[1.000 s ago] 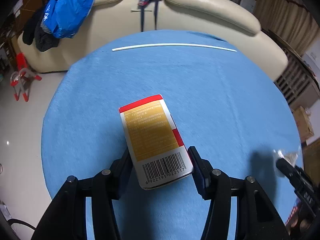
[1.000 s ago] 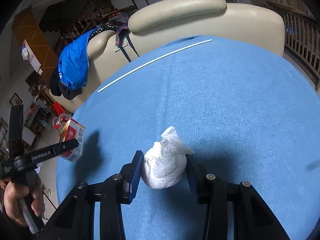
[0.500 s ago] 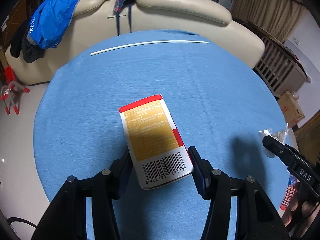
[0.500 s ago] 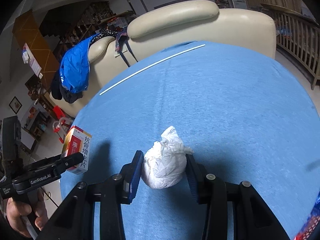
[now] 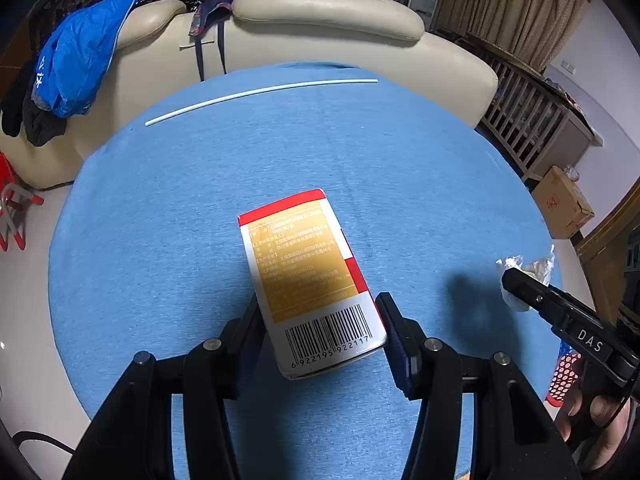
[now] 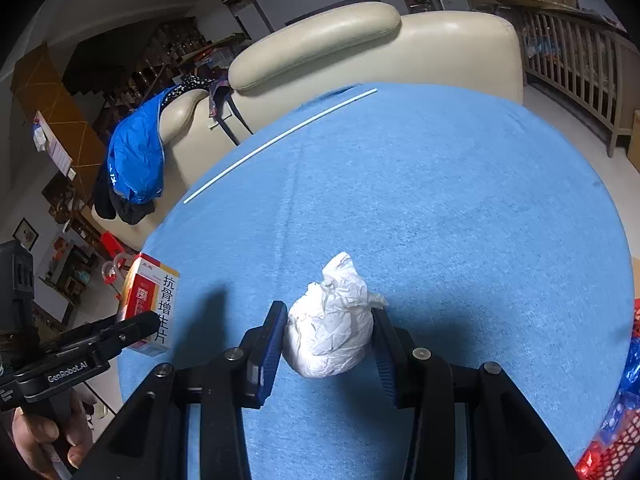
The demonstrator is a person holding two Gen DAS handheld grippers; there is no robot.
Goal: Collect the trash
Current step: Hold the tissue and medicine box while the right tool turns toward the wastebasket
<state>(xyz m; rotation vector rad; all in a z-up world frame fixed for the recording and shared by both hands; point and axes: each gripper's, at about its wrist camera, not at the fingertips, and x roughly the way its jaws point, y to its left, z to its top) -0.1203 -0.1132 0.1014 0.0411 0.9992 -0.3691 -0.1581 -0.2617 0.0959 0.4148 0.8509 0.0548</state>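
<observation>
My left gripper (image 5: 320, 334) is shut on a red, orange and white medicine box (image 5: 308, 276) with a barcode, held above the blue table (image 5: 200, 208). The box also shows in the right wrist view (image 6: 150, 304), with the left gripper (image 6: 132, 330) on it. My right gripper (image 6: 328, 340) is shut on a crumpled white paper ball (image 6: 330, 330) above the table (image 6: 460, 220). The ball (image 5: 528, 272) and right gripper (image 5: 516, 280) show at the right edge of the left wrist view.
A long white straw (image 5: 260, 92) lies near the table's far edge, also in the right wrist view (image 6: 280, 140). A cream sofa (image 5: 320, 40) with a blue jacket (image 5: 76, 68) stands behind. A red mesh basket (image 5: 564, 376) sits low right, also in the right wrist view (image 6: 612, 440).
Both grippers have lifted and pulled back with their loads still held. More of the table and the red basket has come into view.
</observation>
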